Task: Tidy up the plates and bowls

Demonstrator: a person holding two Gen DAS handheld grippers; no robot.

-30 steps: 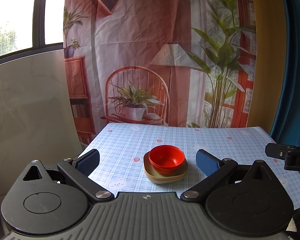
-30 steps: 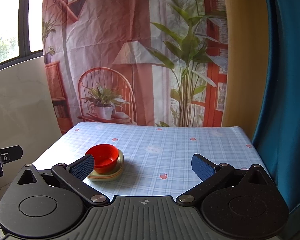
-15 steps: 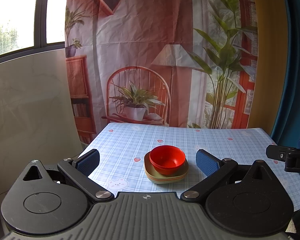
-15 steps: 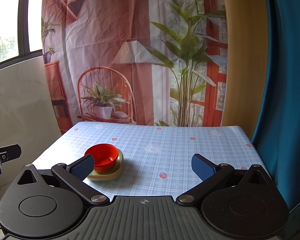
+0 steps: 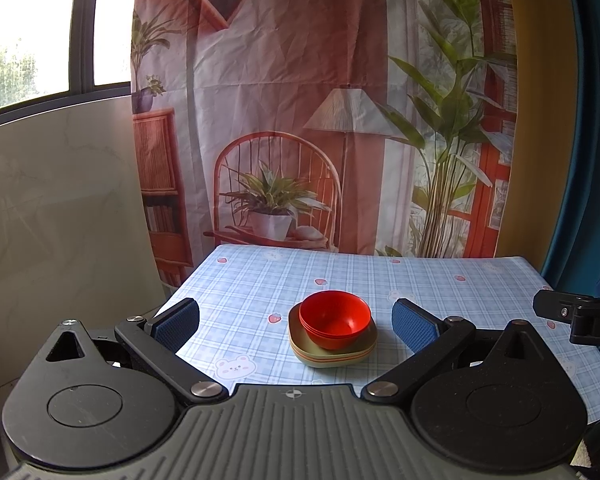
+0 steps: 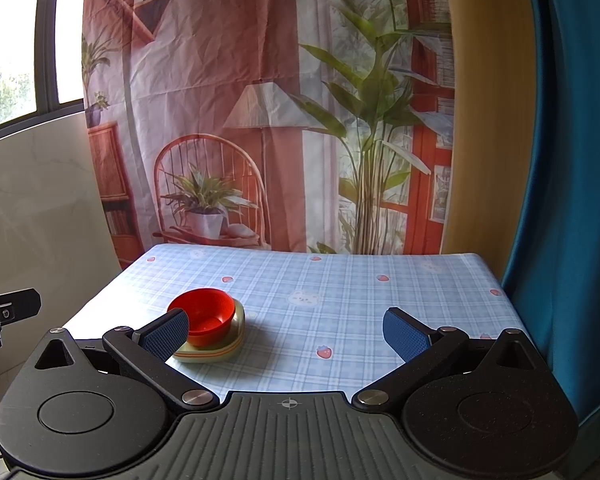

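Red bowls (image 5: 335,319) sit nested on stacked beige plates (image 5: 332,354), near the desk's (image 5: 420,280) front edge toward its left side; how many of each is hard to count. From the right view, a blue pad hides part of the stack. Left tool (image 5: 296,322) and right tool (image 6: 286,332) both hang spread wide, gripping nothing. Checked blue cloth covers the desk; a printed backdrop (image 5: 300,120) hangs behind, a window (image 5: 28,28) at left, a teal curtain (image 6: 572,160) at right.
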